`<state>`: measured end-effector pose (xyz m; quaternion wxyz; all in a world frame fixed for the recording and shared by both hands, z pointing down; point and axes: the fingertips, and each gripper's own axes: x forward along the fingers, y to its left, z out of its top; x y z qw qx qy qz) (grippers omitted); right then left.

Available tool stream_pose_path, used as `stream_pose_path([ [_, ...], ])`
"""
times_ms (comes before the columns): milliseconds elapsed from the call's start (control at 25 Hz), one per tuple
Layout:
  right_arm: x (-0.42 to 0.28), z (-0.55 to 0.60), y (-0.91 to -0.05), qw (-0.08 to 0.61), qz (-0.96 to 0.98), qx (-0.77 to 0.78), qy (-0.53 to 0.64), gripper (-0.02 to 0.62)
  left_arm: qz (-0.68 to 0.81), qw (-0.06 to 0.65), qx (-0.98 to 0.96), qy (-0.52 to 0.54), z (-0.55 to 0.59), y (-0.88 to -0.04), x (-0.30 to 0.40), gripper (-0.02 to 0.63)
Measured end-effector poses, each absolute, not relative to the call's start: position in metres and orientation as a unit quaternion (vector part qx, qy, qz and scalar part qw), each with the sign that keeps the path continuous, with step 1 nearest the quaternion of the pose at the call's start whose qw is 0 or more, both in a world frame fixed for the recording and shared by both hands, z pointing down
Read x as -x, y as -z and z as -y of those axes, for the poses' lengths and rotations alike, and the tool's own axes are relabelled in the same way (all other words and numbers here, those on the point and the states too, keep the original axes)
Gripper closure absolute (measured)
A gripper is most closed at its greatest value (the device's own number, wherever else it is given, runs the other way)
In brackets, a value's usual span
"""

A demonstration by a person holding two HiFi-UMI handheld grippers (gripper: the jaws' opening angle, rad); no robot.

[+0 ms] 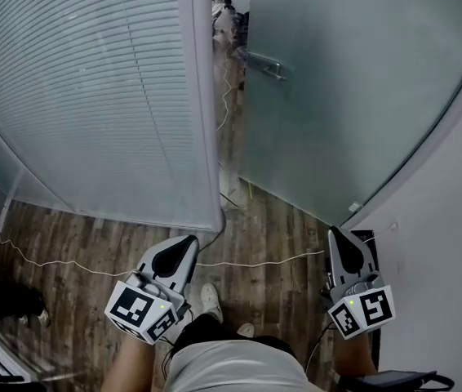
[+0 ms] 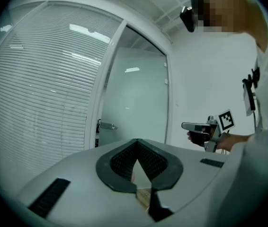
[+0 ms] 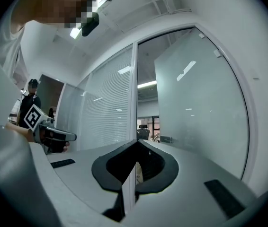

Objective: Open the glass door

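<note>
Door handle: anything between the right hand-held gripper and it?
Nothing visible blocks it. Only wood floor lies between the right hand-held gripper and the door handle on the glass door; a thin white cable lies flat across that floor.

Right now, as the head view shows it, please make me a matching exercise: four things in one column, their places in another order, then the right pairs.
Things:
1. glass door
2. door handle
3. white cable
4. blinds

Places:
A. lying on the wooden floor
B. left of the gap
C. mounted on the door
D. right of the gap, standing ajar

Pairs: 1-D, 2-C, 3-A, 4-B
</note>
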<state>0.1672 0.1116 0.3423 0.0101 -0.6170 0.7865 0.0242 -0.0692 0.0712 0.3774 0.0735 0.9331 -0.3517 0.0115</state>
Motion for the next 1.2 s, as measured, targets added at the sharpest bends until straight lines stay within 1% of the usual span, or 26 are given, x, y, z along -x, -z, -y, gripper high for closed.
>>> stream_pose_path([
  [160,-0.165,-0.123,-0.34,0.017,-0.786,0.617,-0.025,0.594,0.345,0.066,-0.936,-0.014,-0.078,-0.371,0.067,0.606],
  [560,-0.15,-0.119,-0.326,0.007,-0.77,0.637,-0.042,0.594,0.303,0.067,-0.95,-0.01,-0.059,-0.364,0.055,0.606],
  [840,-0.132,-0.109,-0.326,0.004,-0.759,0.649,-0.051,0.595,0.279,0.055,-0.959,-0.011,-0.045,-0.367,0.057,0.606],
  [1200,-0.118,-0.114,-0.326,-0.002,-0.757,0.651,-0.054,0.594,0.271,0.057,-0.961,-0.002,-0.049,-0.368,0.069,0.606],
])
